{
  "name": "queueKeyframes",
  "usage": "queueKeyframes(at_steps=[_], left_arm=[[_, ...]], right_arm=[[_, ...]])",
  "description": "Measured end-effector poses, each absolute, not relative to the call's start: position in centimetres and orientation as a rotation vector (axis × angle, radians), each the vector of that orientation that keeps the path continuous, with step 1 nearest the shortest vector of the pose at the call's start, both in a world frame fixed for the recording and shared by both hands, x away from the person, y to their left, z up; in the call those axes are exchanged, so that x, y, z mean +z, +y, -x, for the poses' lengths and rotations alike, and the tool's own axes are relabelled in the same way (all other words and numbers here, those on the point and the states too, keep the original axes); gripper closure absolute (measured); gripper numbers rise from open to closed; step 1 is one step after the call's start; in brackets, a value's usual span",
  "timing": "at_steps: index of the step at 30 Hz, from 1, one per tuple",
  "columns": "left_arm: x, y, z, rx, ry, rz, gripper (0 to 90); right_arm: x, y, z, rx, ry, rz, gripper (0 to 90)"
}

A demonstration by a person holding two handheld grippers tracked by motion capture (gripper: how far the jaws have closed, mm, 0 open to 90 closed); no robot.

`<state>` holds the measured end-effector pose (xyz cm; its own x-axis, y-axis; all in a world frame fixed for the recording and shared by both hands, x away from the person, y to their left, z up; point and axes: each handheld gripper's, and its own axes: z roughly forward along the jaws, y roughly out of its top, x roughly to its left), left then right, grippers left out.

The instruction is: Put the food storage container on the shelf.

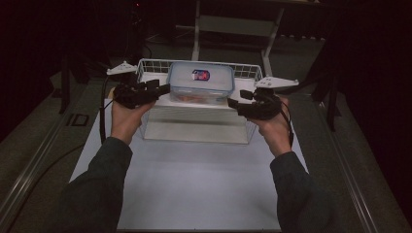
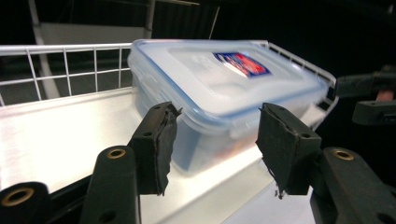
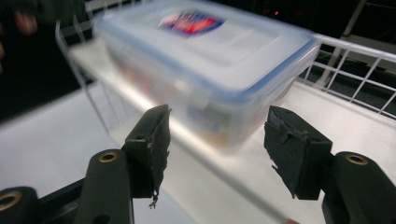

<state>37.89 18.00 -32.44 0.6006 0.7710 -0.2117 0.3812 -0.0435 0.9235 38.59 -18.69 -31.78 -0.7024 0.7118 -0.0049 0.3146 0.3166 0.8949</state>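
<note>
Clear plastic box sits in white wire basket; left claw and right claw both gape.

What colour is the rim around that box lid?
Blue, around a clear lid. It shows best in the left gripper view.

A dim room; behind the white table stands perhaps a pale frame.
</note>
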Motion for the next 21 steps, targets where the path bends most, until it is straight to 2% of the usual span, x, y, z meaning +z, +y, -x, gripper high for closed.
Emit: queueKeyframes(at_steps=[10,14,21], left_arm=[[-34.2,17.9,-33.8,0.479,0.885,-1.829,43.5],[-35.7,18.5,-31.9,0.439,0.887,-1.831,41.0],[-38.8,20.0,-28.6,0.453,0.927,-1.839,38.7]], right_arm=[[-33.5,-17.9,-35.3,1.228,2.308,-0.786,35.9],[-35.0,-18.0,-34.2,1.217,2.335,-0.778,33.4],[-37.8,-19.1,-32.1,1.211,2.322,-0.802,32.1]])
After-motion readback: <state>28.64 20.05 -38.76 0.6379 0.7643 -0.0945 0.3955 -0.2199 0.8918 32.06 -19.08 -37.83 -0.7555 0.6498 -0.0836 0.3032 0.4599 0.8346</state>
